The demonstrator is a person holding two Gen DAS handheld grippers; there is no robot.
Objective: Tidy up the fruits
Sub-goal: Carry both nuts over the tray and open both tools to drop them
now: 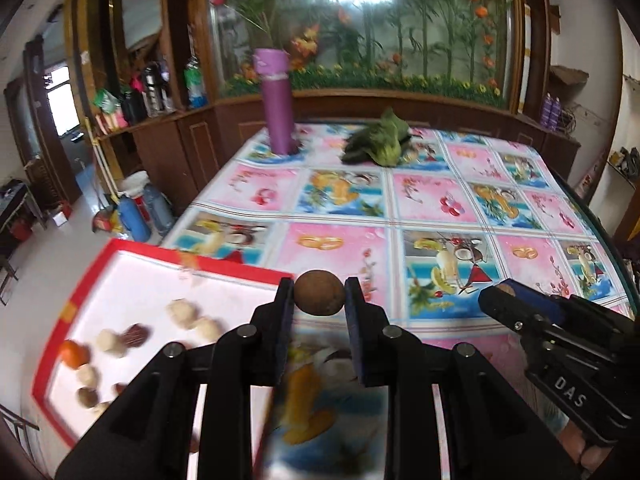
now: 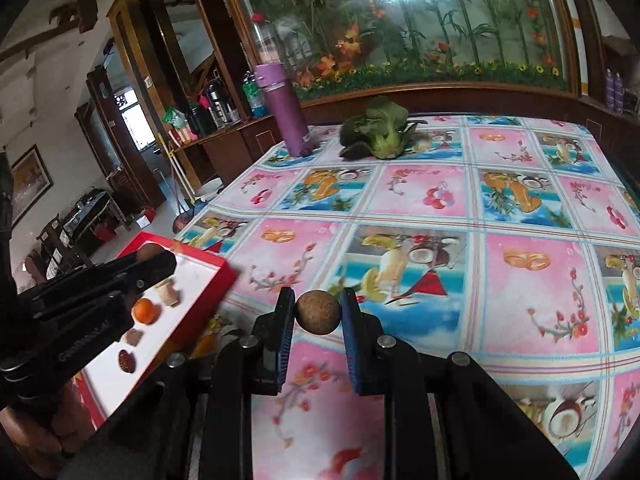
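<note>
Two round brown fruits (image 1: 319, 293) (image 2: 318, 313) (rough-skinned), each pinched in tongs.

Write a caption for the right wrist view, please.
Right gripper holds a brown round fruit above the patterned tablecloth, beside the red-rimmed tray.

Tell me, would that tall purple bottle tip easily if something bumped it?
Probably yes. The bottle stands upright, tall and narrow on a small base, so a push near its cap would likely topple it. It looks rigid, not squashy. It stands near the table's far corner, so once down it might roll off.
</note>
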